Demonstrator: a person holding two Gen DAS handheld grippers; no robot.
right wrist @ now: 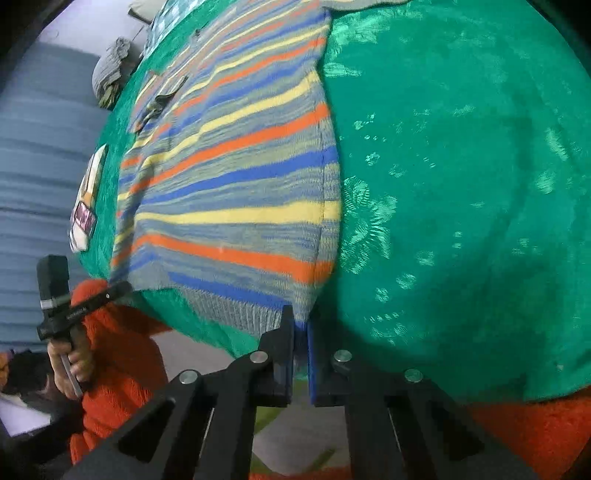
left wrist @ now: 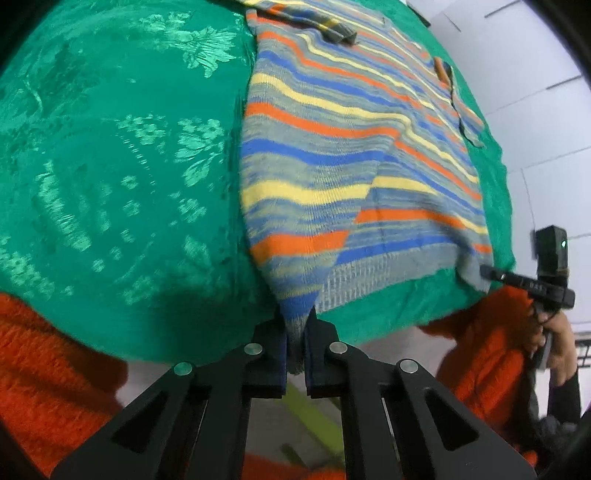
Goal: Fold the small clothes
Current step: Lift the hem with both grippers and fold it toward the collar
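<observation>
Two grippers are pinching the striped sweater (left wrist: 332, 155) at its ribbed hem, the left gripper (left wrist: 295, 332) and right gripper (right wrist: 301, 332) each clamping a near corner. The sweater is lying flat on the green tablecloth (left wrist: 110, 166).

Green floral tablecloth (left wrist: 122, 155), grey bundle (right wrist: 109, 74), cards (right wrist: 86, 199) at its edge.

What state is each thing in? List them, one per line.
Striped knitted sweater: spread flat on the green patterned cloth, both hem corners pinched.
Left gripper: shut on the sweater's hem corner.
Right gripper: shut on the opposite hem corner.
Sleeve: folded across the sweater body.
</observation>
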